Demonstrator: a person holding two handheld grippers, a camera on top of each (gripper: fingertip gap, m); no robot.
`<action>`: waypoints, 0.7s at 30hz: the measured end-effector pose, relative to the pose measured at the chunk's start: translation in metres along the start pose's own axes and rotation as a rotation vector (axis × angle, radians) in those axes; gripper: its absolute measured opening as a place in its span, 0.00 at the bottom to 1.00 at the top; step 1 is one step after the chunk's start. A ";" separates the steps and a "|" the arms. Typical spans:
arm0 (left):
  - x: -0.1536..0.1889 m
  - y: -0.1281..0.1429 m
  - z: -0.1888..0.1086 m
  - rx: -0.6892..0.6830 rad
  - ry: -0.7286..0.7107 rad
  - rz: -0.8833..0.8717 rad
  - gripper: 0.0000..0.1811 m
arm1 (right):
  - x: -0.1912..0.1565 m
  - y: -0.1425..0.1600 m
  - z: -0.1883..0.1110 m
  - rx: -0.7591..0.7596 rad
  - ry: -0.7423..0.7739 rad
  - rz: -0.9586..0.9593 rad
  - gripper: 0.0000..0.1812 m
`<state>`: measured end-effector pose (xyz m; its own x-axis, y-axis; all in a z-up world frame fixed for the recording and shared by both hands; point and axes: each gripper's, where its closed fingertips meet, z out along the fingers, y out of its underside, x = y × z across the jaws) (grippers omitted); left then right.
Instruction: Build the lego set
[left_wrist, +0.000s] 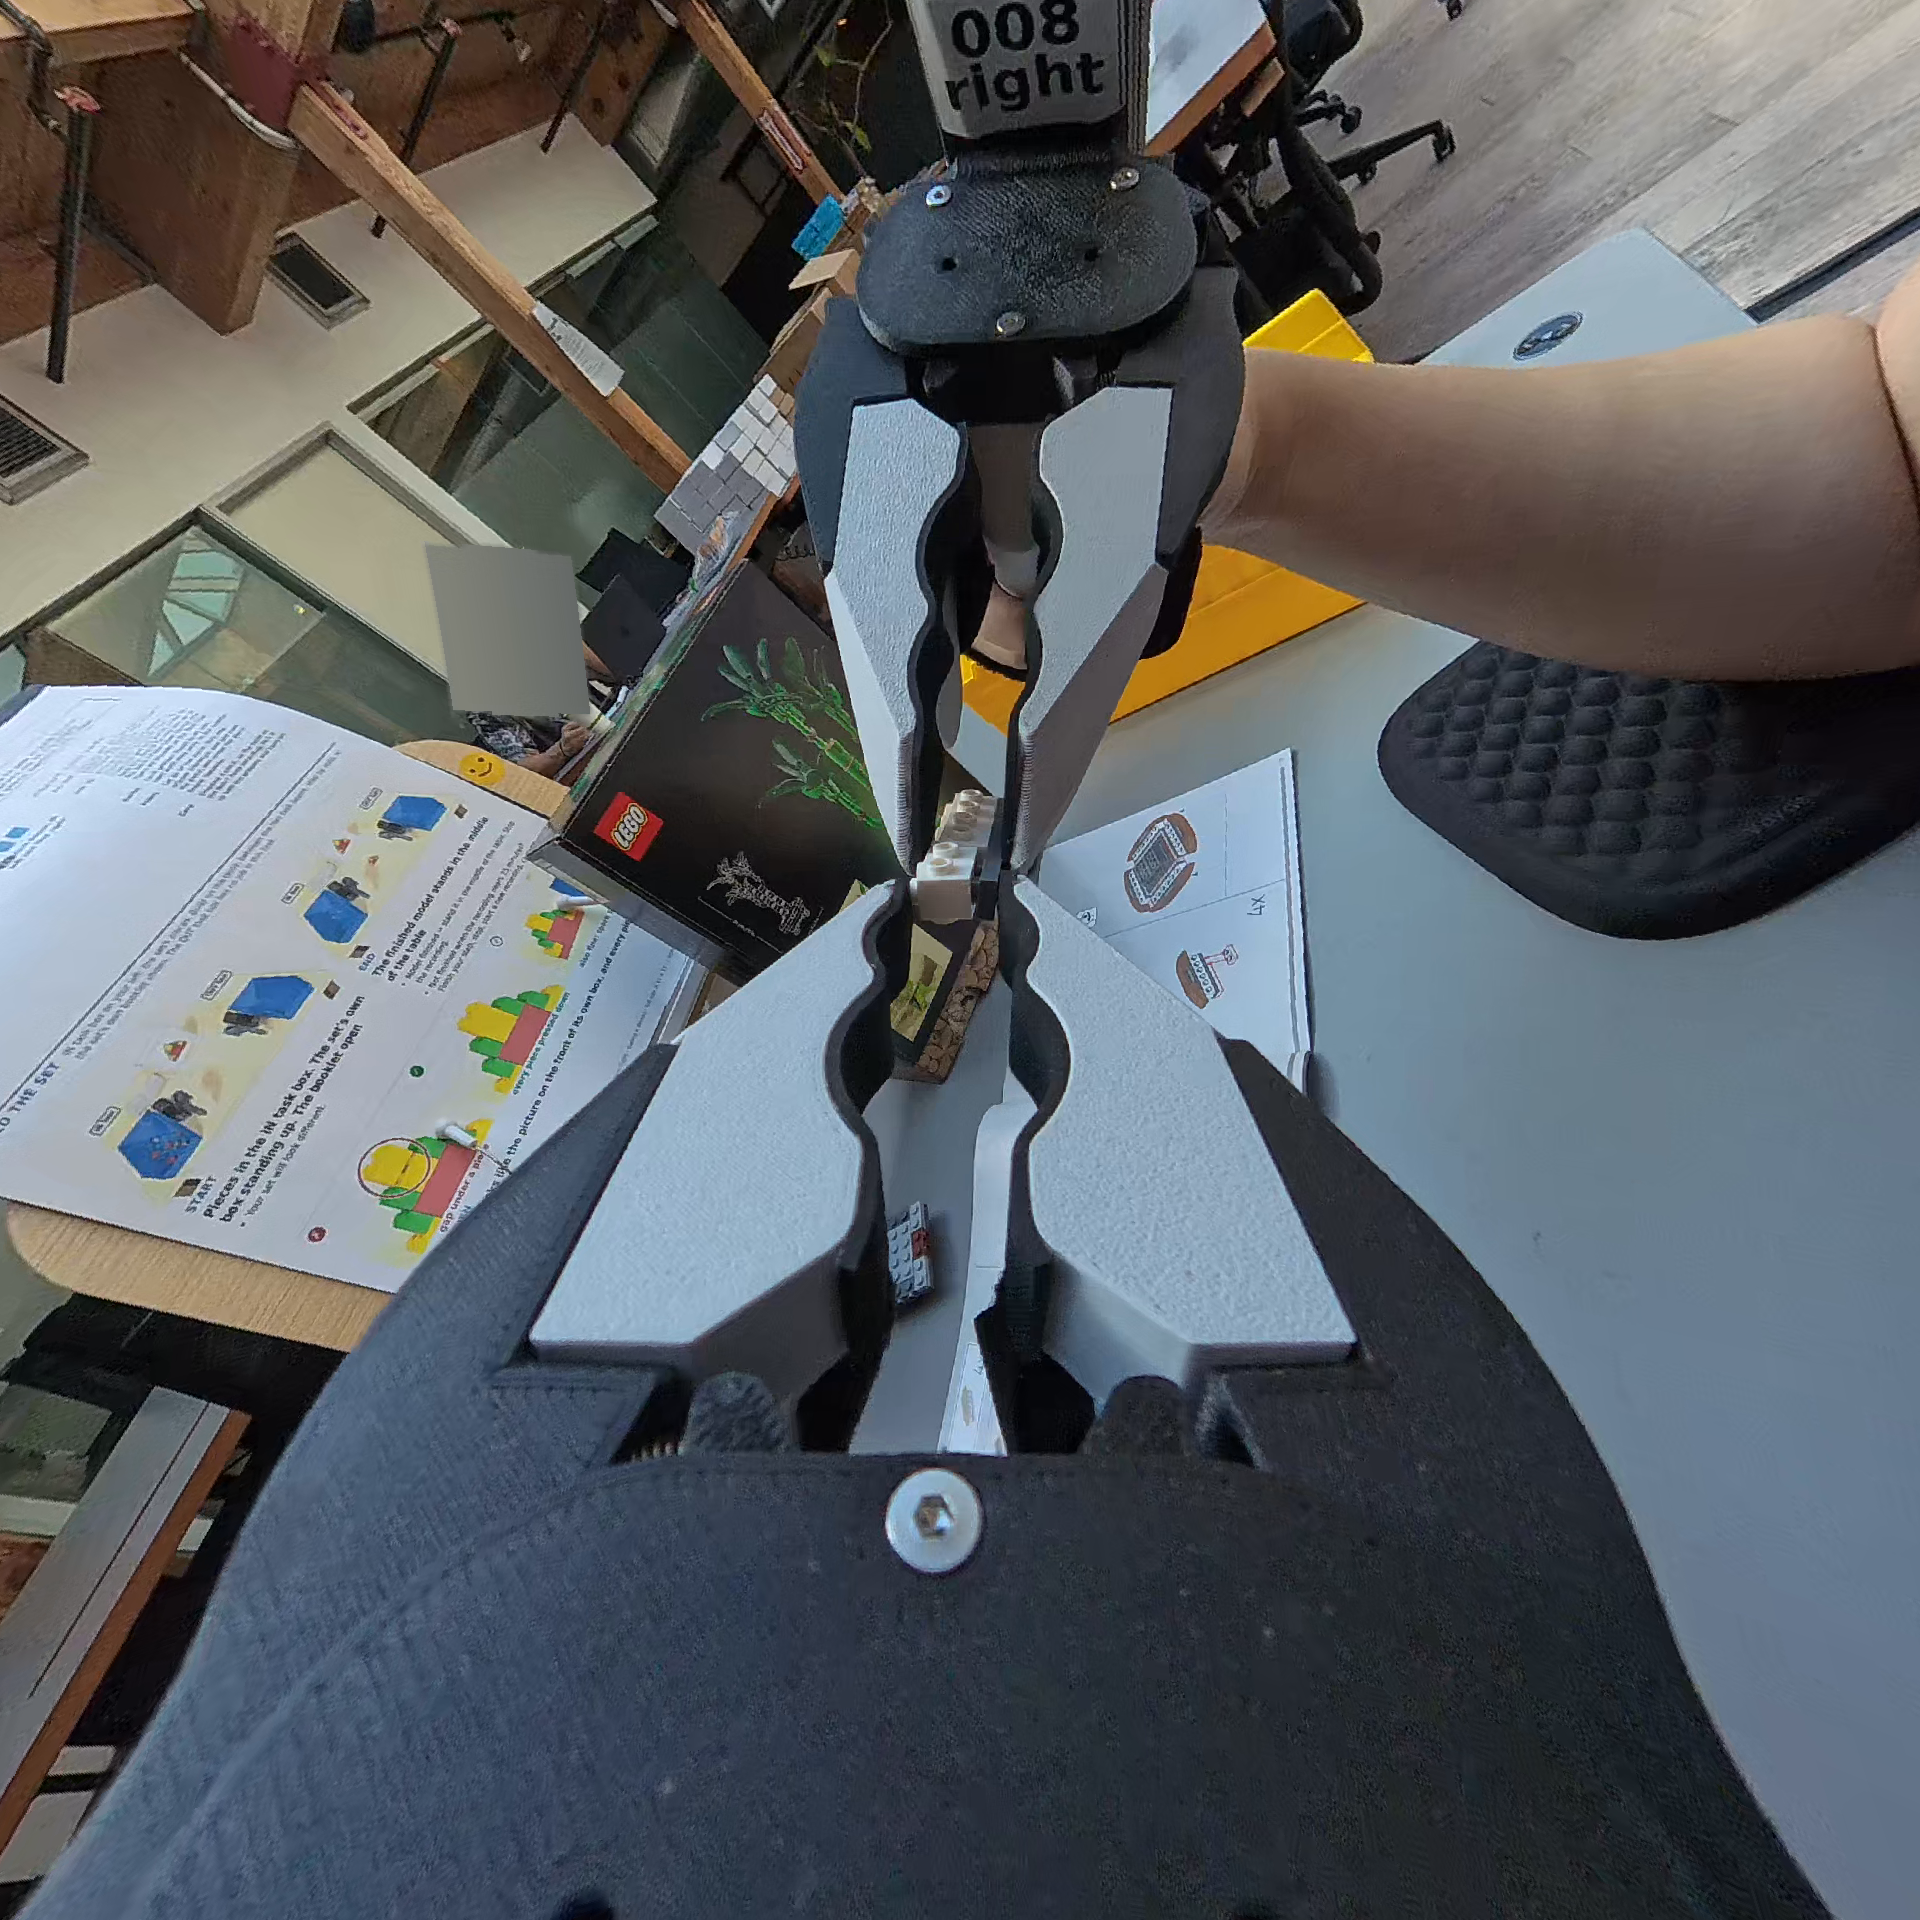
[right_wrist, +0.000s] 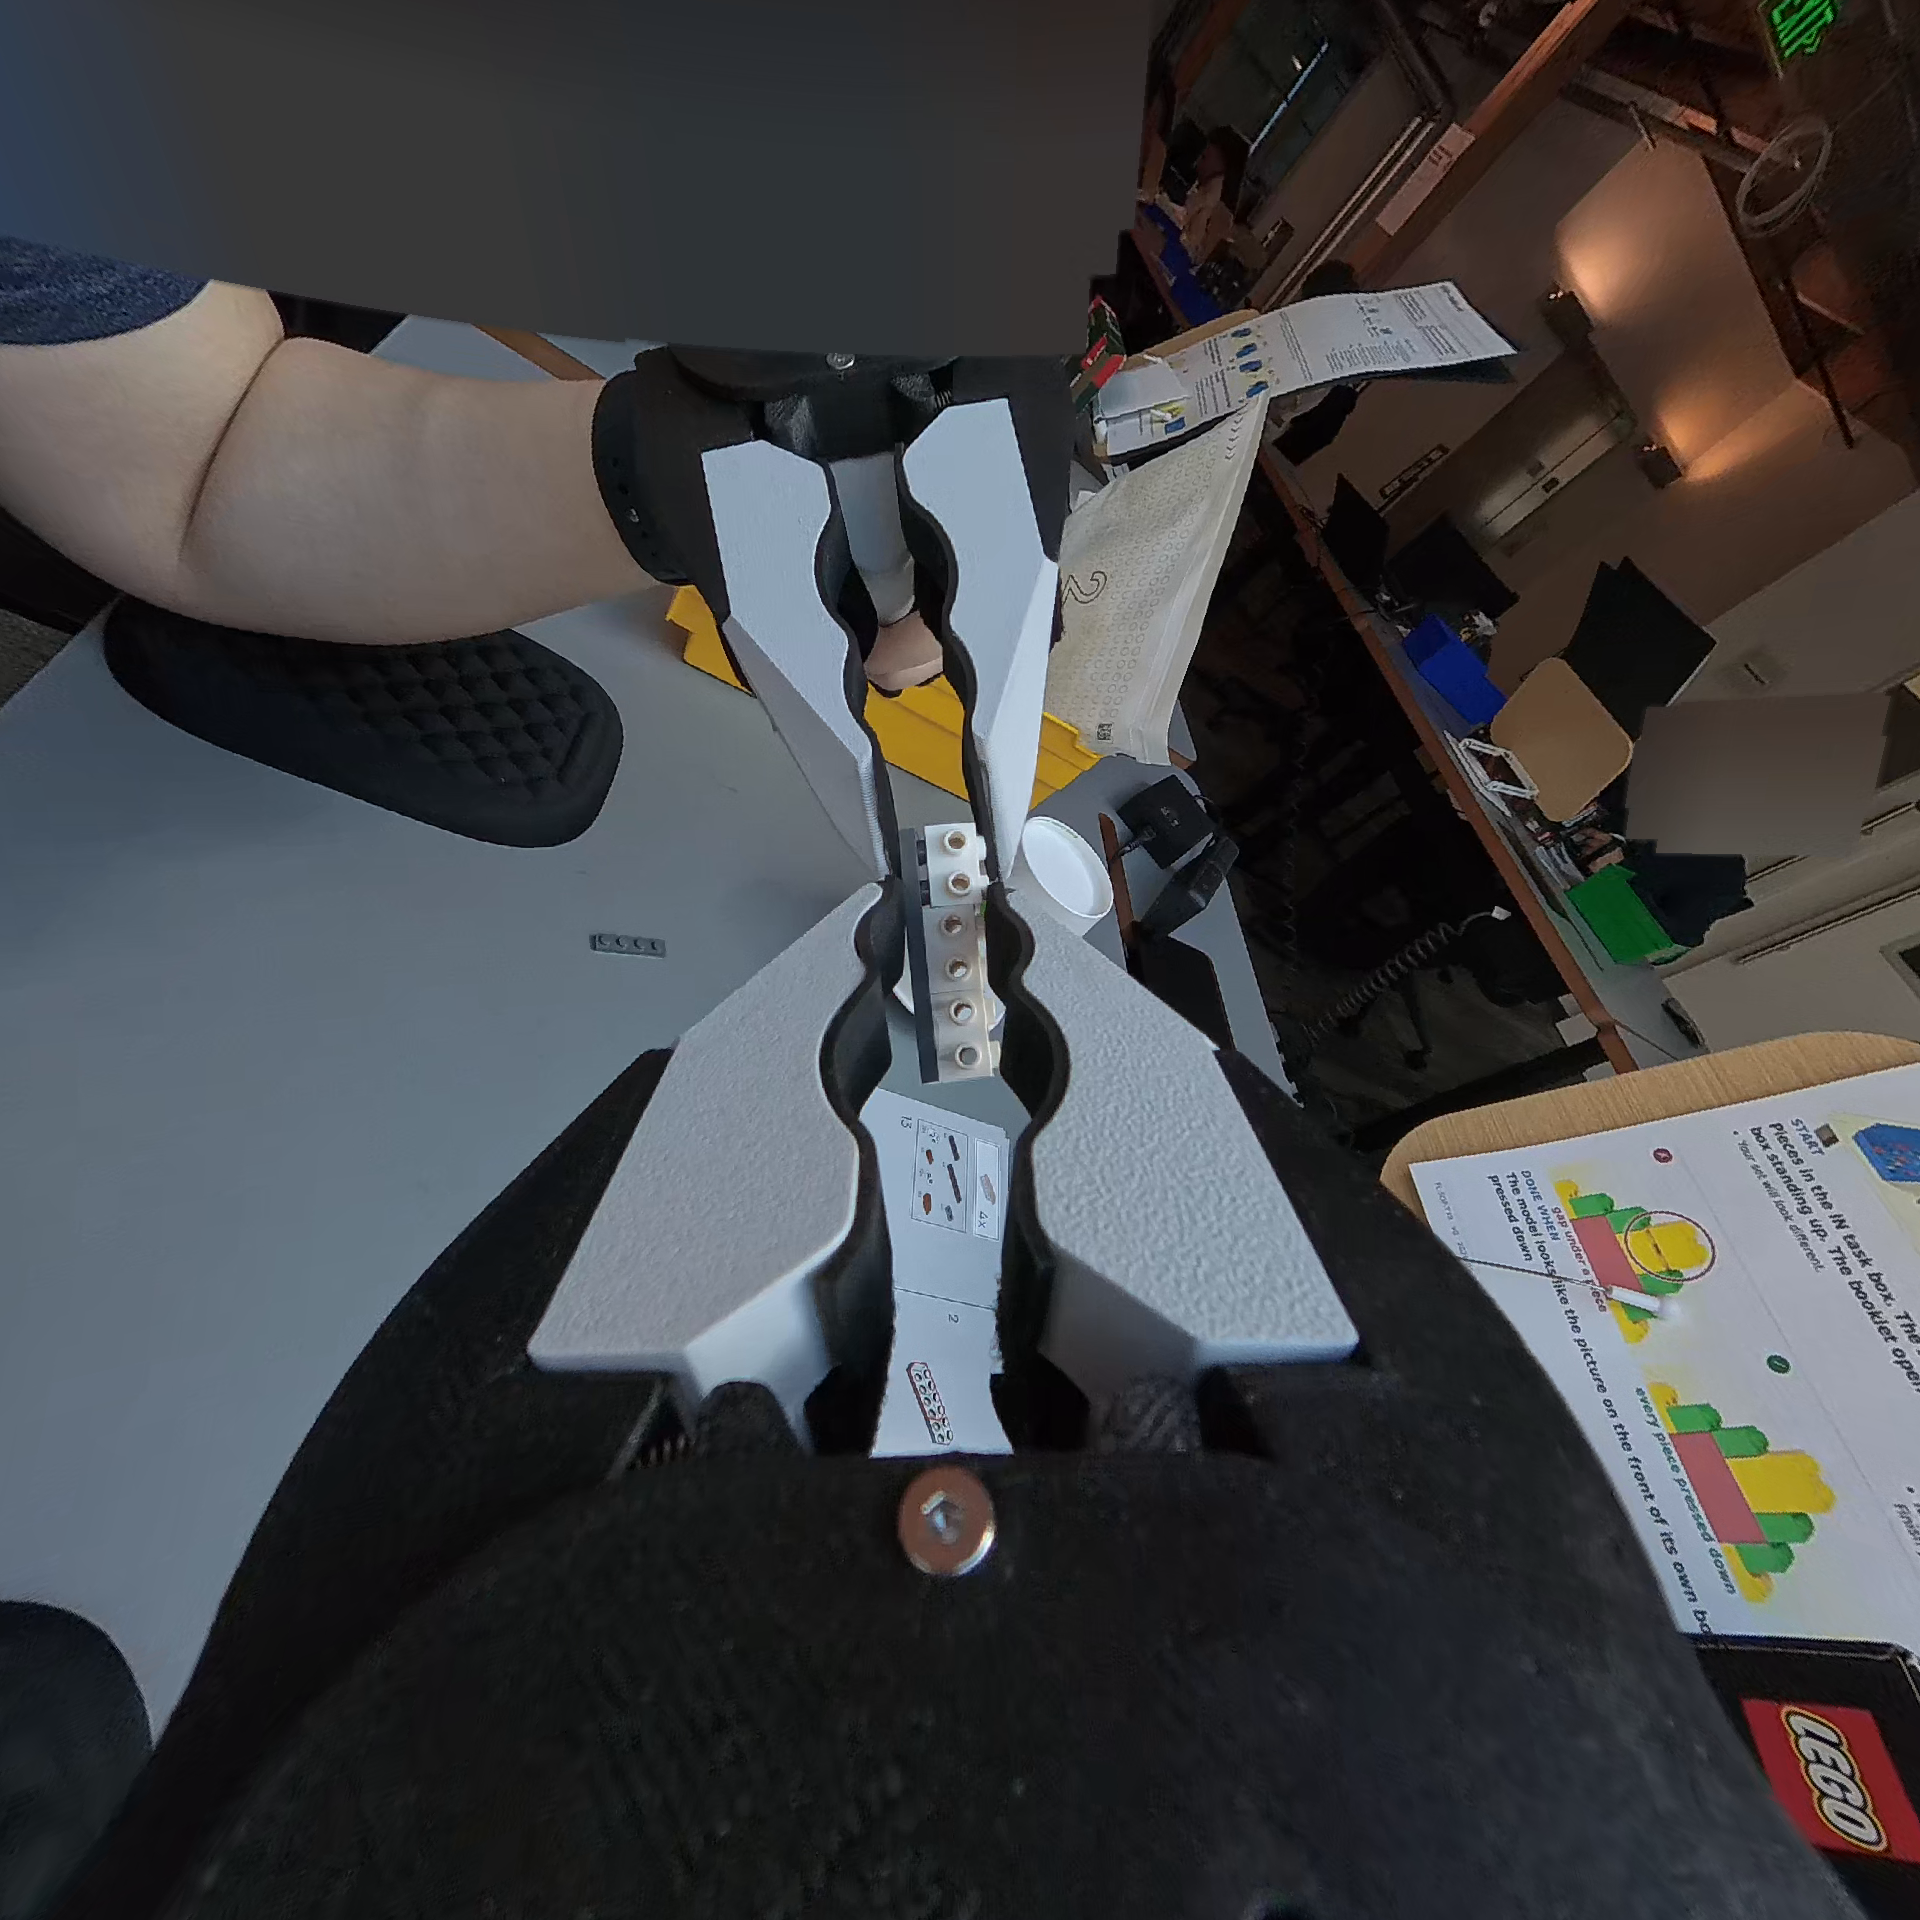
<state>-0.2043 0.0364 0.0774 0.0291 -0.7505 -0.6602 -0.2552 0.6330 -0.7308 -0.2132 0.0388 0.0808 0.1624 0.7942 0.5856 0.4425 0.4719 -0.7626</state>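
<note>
A strip of white and tan side-stud bricks on a dark grey plate (right_wrist: 948, 997) is held in the air over the grey table (right_wrist: 312, 987). My right gripper (right_wrist: 940, 896) is shut on this strip, which runs back between its fingers. My left gripper (left_wrist: 951, 896) is shut on a white brick (left_wrist: 943, 878) at the strip's end, touching the strip. The two grippers meet tip to tip. The right gripper also shows in the left wrist view (left_wrist: 961, 847), and the left gripper in the right wrist view (right_wrist: 940, 852). The white brick also shows in the right wrist view (right_wrist: 956, 857).
An open building booklet (left_wrist: 1195, 904) lies under the grippers. A black set box (left_wrist: 727, 790) and a printed instruction sheet (left_wrist: 260, 987) are to the left. A black padded rest (left_wrist: 1662, 790), a yellow tray (left_wrist: 1247, 623), a small grey built piece (left_wrist: 912, 1252), a loose grey plate (right_wrist: 628, 944) and a white cup (right_wrist: 1065, 868) are on the table. The tips of both grippers are at nearly the same place.
</note>
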 end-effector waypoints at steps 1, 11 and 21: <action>0.000 -0.001 0.000 0.006 0.003 -0.005 0.08 | 0.000 -0.001 0.000 0.004 0.000 0.001 0.08; 0.002 -0.003 -0.004 0.026 0.024 -0.016 0.07 | -0.001 -0.002 -0.002 0.011 -0.017 0.022 0.08; 0.000 -0.006 -0.008 0.044 0.029 -0.048 0.10 | -0.002 0.001 -0.003 -0.004 -0.028 0.042 0.08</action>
<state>-0.2109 0.0307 0.0831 0.0118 -0.7852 -0.6191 -0.2117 0.6032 -0.7690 -0.2108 0.0363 0.0799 0.1560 0.8238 0.5450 0.4393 0.4363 -0.7852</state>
